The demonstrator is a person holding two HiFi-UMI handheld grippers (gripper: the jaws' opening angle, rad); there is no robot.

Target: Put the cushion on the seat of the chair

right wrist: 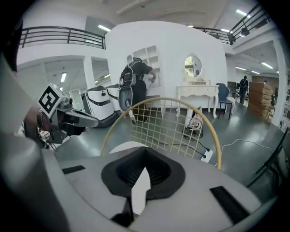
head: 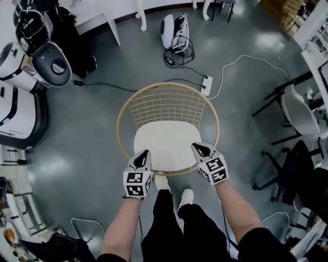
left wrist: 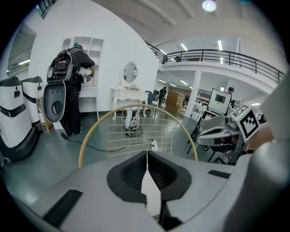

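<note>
Cushion (head: 166, 146) lies flat on the chair (head: 169, 105) seat. Your left tool (head: 146, 153) and right tool (head: 198, 148) hover at its front edge, both pressed together.

Power strip (head: 206, 85) on floor (head: 77, 138) (grey, glossy).

Bright, even light from overhead: a round lamp (left wrist: 209, 5) and ceiling strips (right wrist: 104, 28). The glossy floor (head: 77, 128) carries soft pale glare patches; shadows faint, diffuse. All views fisheye; straight lines bow toward the edges, and both gripper views have black vignetted corners. Left gripper (left wrist: 147, 153) and right gripper (right wrist: 146, 149), close to the lens, read slightly soft; background fairly sharp, head view a touch softer throughout.
</note>
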